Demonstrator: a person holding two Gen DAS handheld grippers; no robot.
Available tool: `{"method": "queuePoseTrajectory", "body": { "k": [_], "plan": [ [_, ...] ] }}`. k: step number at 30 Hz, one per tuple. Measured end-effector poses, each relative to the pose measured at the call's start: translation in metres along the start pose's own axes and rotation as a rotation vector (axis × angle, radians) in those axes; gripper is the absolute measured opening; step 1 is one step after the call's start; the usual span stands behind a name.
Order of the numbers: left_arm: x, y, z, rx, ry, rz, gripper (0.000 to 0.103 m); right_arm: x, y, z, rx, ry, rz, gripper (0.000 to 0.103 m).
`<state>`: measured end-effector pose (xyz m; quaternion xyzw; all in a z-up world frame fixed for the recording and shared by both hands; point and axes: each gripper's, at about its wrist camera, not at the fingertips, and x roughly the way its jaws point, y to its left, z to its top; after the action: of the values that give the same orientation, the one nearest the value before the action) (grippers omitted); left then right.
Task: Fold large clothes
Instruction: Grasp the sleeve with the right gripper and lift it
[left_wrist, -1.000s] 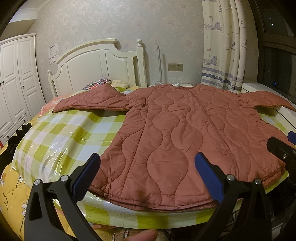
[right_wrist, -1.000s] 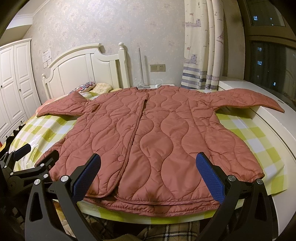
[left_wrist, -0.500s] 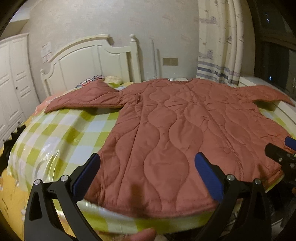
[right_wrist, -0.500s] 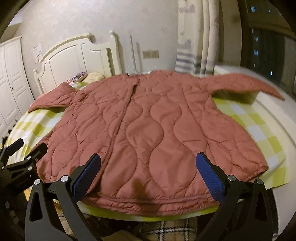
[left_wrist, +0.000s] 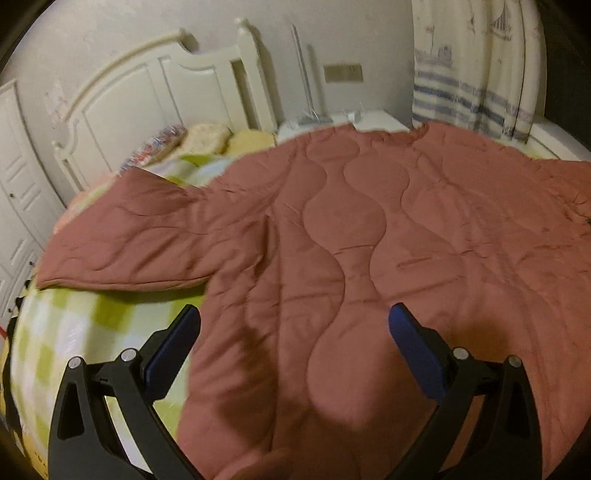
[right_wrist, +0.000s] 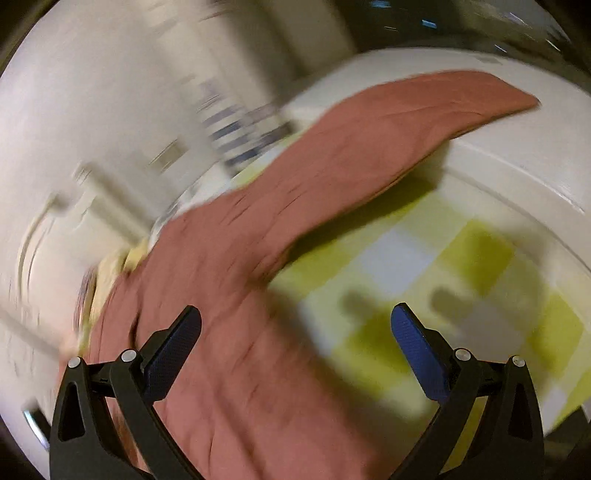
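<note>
Quilted jacket (left_wrist: 354, 258), rust-red, lies spread flat across a bed covered in a green and white checked sheet (left_wrist: 85, 332), its collar end toward the white headboard (left_wrist: 166, 96) and its hem toward the cameras. One sleeve (left_wrist: 125, 240) stretches out to the left side of the bed; in the right wrist view the other sleeve (right_wrist: 388, 140) reaches out toward a white ledge (right_wrist: 517, 155), though that view is heavily blurred. The left gripper (left_wrist: 291, 354) hovers above the lower body of the jacket with its jaws wide apart and nothing between them. The right gripper (right_wrist: 295, 354) hangs over the jacket's side edge near the sleeve, jaws also spread wide and empty. The padding looks soft, puffy and light, likely springy enough to resist a crisp crease, and the smooth shell may slip between the blue pads (left_wrist: 173, 350). Good places to pinch seem to be the cuff ends, the hem corners or the shoulder seams, where the layers are thinner and stitched. A striped curtain (left_wrist: 469, 85) hangs behind the bed. No brand, label or readable writing shows on the jacket or elsewhere
</note>
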<state>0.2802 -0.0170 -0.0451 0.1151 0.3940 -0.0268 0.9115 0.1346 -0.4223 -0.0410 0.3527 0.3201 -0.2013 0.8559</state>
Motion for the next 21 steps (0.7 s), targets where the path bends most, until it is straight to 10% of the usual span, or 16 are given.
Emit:
{"method": "queuePoseTrajectory", "body": {
  "k": [9, 11, 13, 16, 21],
  "plan": [
    [0.044, 0.023, -0.007, -0.122, 0.116, -0.164, 0.101, 0.071, -0.049, 0.064, 0.255, -0.033, 0.068, 0.098],
    [0.046, 0.023, -0.006, -0.105, 0.12, -0.161, 0.101, 0.081, -0.052, 0.071, 0.276, -0.035, 0.06, 0.087],
    [0.048, 0.019, -0.003, -0.104, 0.121, -0.156, 0.101, 0.084, -0.053, 0.077, 0.273, -0.065, 0.063, 0.048],
    [0.047, 0.017, -0.004, -0.108, 0.116, -0.161, 0.101, 0.074, -0.037, 0.082, 0.177, -0.152, 0.032, 0.031],
    [0.045, 0.016, -0.006, -0.109, 0.114, -0.162, 0.101, 0.053, 0.071, 0.077, -0.306, -0.334, -0.153, 0.031]
  ]
}}
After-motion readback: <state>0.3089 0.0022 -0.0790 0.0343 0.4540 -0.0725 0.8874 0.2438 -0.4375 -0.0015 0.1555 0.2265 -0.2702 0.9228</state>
